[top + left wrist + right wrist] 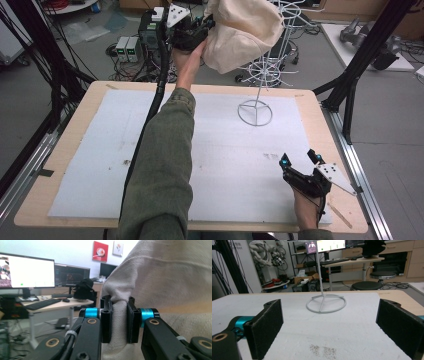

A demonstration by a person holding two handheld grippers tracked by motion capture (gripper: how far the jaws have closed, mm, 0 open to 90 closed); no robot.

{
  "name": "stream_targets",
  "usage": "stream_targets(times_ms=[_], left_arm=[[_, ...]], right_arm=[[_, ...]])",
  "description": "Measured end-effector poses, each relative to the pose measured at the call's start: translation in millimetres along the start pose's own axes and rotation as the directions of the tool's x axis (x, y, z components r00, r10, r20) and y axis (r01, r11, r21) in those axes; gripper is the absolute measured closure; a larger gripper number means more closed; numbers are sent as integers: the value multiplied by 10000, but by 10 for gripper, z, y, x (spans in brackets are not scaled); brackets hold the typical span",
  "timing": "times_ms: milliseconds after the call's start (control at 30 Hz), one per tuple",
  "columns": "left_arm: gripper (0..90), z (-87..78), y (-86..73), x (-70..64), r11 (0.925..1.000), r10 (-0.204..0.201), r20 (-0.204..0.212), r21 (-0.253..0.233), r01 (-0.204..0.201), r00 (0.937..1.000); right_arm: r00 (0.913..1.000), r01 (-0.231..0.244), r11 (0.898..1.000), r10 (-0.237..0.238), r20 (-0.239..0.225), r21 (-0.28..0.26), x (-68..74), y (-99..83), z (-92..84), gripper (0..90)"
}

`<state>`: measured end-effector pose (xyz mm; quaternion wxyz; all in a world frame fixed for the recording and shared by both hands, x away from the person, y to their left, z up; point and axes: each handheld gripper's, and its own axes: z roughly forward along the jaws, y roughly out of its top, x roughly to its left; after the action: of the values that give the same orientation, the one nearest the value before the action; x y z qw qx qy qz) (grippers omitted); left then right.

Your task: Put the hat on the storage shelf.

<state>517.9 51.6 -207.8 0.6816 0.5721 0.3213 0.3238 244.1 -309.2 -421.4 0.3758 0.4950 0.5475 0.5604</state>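
**Left has the cloth bag pinched at the rack, right idle on the bench**

Left hand-held gripper (206, 24) is raised past the far edge of the bench (65, 140), arm stretched out from the green sleeve (165, 165). Its jaws are closed down hard on a bunched fold of the beige cloth bag (240, 30) — in the left gripper view the fabric (162, 285) is squeezed into a narrow neck between the two pads (106, 320), both pads pressing on it. The rest of the bag balloons out to the right of that gripper and hangs in the air against the upper part of the white wire rack (272, 62), covering part of it. Whether the bag is hooked on any of the rack's prongs I can't tell.

The rack's pole rises from a ring base (255, 112) that sits on the white foam mat (100, 165), far right of centre.

Right hand-held gripper (299, 159) sits low at the near right corner of the mat, well apart from the bag. Jaws wide open, nothing between them — the right gripper view looks straight along the mat (352, 325) between the two pads (265, 325) to the ring base (325, 305). Some dark specks (323, 350) on the mat just ahead of it.
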Motion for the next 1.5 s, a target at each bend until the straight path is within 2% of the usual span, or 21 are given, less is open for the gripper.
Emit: stream_targets(times_ms=[100,233,400,467,700,900,1067,1200,1333,1433,1500], left_arm=[[781,-17,-71,-23,9990,416,34,130,-416,9991],[774,-35,-182,-24,9980,559,151,287,-563,9983],[762,-46,-290,-20,9924,1019,-7,694,-1016,9948],[762,-58,-321,-15,9912,1078,-10,774,-1074,9942],[753,-121,-444,16,9882,1084,113,1080,-1090,9940],[752,-142,-509,46,9889,844,259,1205,-869,9961],[746,-148,-565,37,9828,1078,372,1469,-1121,9935],[725,-146,-608,27,9825,954,482,1560,-1018,9943],[668,-144,-620,51,9840,493,480,1691,-567,9976],[570,-139,-632,68,9831,206,459,1806,-286,9987],[537,-138,-648,72,9804,264,537,1935,-364,9982]], right_arm=[[10000,47,10000,-47,-32,-30,13,1,10,62],[9999,102,9999,-102,-72,-39,32,4,20,62],[9999,91,10000,-91,-106,-10,41,4,34,62],[9999,99,9999,-100,-99,-40,44,3,38,62],[9998,137,9999,-136,-129,8,56,2,39,62],[9998,189,9998,-189,-109,-12,59,1,45,62],[9998,181,9998,-181,-125,9,68,0,51,62],[9997,190,9998,-190,-129,3,68,0,51,62],[9997,221,9998,-221,-125,5,66,1,50,62],[9997,215,9998,-215,-133,15,64,1,52,62],[9998,175,9998,-175,-128,32,64,1,53,62]])
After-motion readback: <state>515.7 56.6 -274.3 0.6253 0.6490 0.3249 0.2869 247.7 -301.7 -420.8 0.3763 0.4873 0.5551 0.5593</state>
